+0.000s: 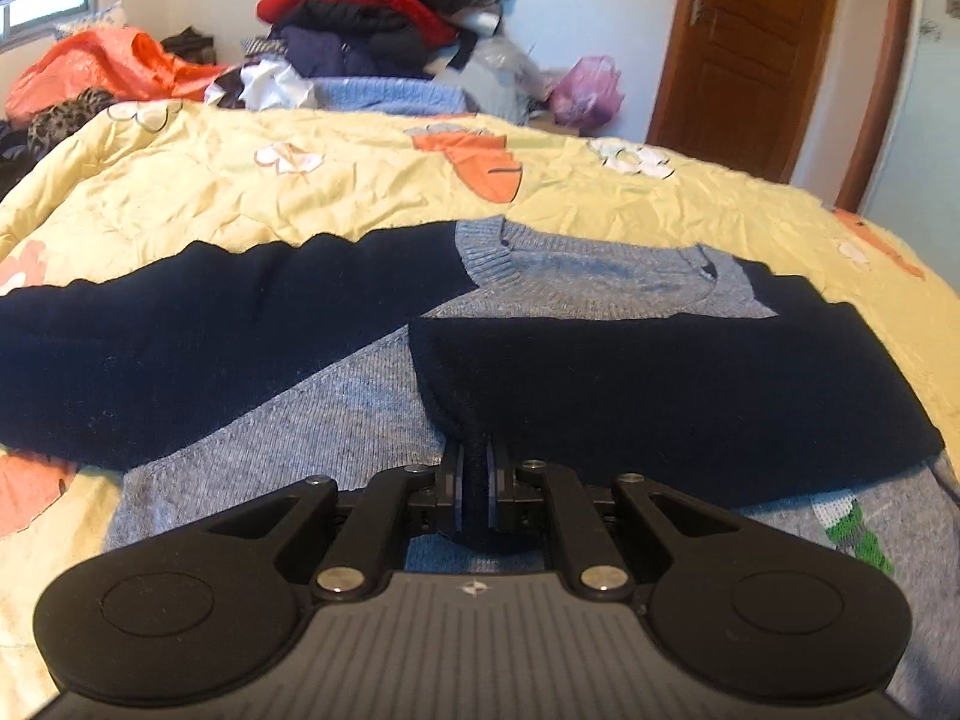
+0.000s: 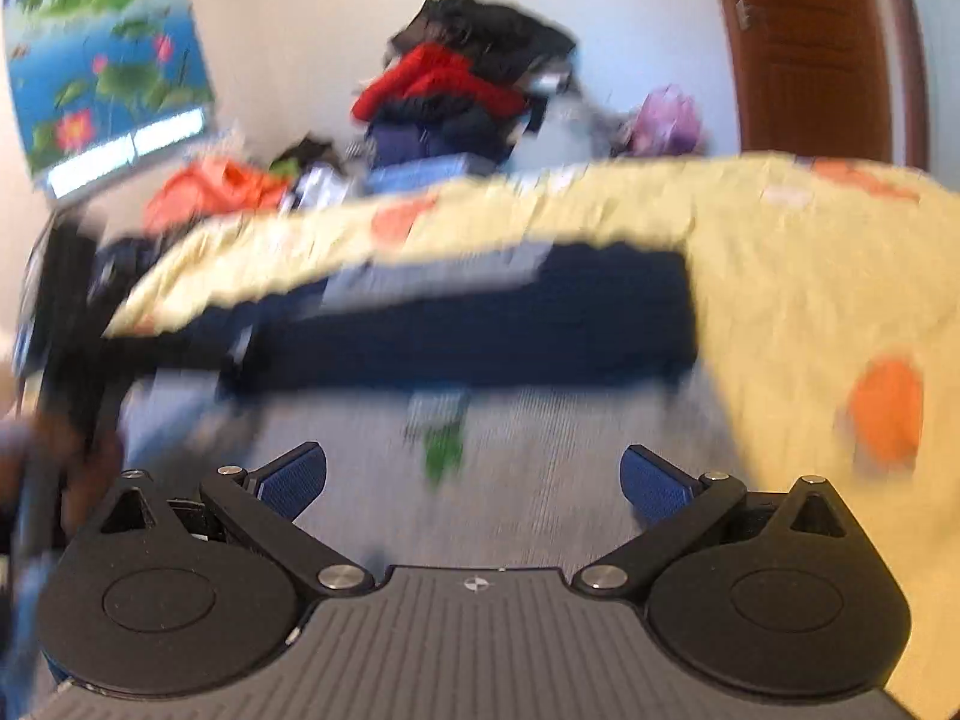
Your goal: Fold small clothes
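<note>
Sweater point(image 1: 372, 420): grey-blue knit body, navy sleeves, lying flat on the bed point(image 1: 180, 198), which carries a yellow quilt printed with orange and white shapes. Neckline faces away from the camera. One navy sleeve point(image 1: 198, 342) lies stretched out to the left in the left wrist view; the other sleeve point(image 1: 690, 396) is folded across the chest.

Left gripper point(image 1: 475, 480): jaws pressed together, pinching the cuff end of the folded sleeve, just above the sweater body.

Right gripper point(image 2: 474, 483): jaws spread wide, blue pads point(image 2: 651, 489) visible, nothing between them; hangs over the lower part of the sweater. This view is motion-blurred.

A small green motif point(image 1: 852, 534) sits on the sweater front; details unreadable. No legible writing or brand on the garment.

Background: pile of clothes point(image 1: 384, 18) beyond the bed, brown door point(image 1: 750, 54), a lotus picture point(image 2: 102, 60) on the wall.
</note>
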### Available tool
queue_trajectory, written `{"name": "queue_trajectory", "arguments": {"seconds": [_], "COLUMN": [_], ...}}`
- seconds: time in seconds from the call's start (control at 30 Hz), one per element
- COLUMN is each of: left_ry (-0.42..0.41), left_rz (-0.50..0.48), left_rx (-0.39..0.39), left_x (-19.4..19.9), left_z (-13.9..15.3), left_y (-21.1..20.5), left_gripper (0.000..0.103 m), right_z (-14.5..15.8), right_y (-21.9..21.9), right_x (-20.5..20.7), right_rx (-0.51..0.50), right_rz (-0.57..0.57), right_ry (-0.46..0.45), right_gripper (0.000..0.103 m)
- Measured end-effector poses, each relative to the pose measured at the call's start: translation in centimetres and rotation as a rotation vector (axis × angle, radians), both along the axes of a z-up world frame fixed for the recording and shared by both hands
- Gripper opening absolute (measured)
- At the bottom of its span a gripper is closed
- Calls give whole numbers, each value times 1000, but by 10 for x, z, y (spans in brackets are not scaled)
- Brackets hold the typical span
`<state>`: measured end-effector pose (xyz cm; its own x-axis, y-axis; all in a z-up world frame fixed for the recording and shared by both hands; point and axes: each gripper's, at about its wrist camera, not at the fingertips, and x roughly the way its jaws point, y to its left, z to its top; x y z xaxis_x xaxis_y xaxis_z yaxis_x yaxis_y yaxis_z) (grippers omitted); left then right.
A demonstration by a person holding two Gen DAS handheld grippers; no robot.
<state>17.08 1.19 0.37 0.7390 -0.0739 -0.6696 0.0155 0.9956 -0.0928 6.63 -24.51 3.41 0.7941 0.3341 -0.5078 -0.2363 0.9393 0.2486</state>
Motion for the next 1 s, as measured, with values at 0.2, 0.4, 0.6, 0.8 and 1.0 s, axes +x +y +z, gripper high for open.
{"name": "queue_trajectory", "arguments": {"seconds": [0.2, 0.4, 0.6, 0.8, 1.0], "left_ry": [-13, -29, -202, -272, -203], "left_rz": [5, 8, 149, 613, 876], "left_rx": [-34, -121, -191, -131, -594], "left_x": [-3, -9, -55, -73, -84], "left_z": [0, -1, 31, 46, 7], "left_y": [6, 21, 103, 269, 414], "left_gripper": [6, 11, 91, 99, 98], "right_z": [2, -37, -37, -37, -32], "right_y": [23, 32, 32, 33, 30], "right_x": [99, 107, 108, 108, 105], "right_rx": [-199, -262, -264, -266, -266], "right_rz": [-54, -10, -14, -17, -19], "right_ry": [110, 67, 63, 61, 60], "right_gripper": [103, 103, 103, 103, 103]}}
